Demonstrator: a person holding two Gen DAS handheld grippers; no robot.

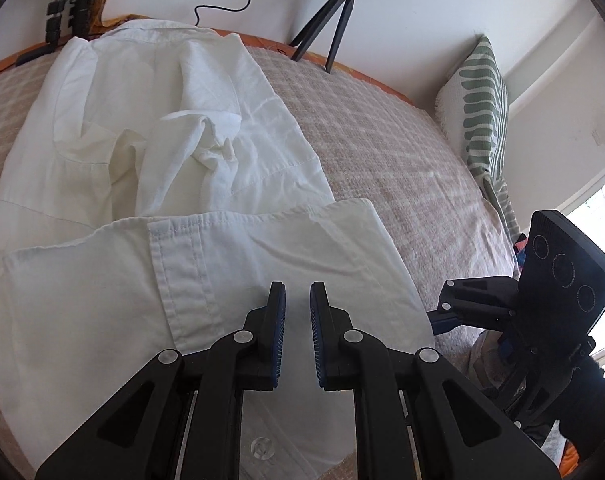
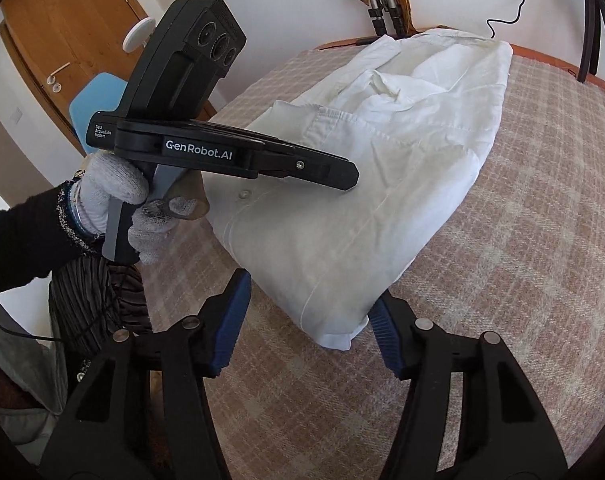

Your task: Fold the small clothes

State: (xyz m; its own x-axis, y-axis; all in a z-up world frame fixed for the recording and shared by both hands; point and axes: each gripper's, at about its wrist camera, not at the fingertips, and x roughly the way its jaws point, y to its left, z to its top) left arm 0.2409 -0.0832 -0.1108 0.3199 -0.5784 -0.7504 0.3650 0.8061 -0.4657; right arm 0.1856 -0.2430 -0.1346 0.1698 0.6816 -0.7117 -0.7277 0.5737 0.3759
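My left gripper (image 1: 297,300) has its fingers (image 1: 277,308) almost together with just a thin gap, and nothing's pinched in there as far as I can see; they hover right over the near flap of the white shirt (image 1: 174,152). On the right gripper (image 2: 308,320) the fingers (image 2: 232,312) stand wide apart, straddling the near corner of the shirt without pressing on it, so no grip there. The shirt's partly folded, lying on a bed with a pink-and-cream checked blanket (image 1: 382,152), stretching from the near edge toward the far edge. From the right wrist view I can see a white-gloved hand (image 2: 118,196) holding the left tool above the shirt's button placket. Further out there's a green-patterned pillow (image 1: 482,108) at the right edge and a small black tripod (image 1: 334,12) at the far edge.
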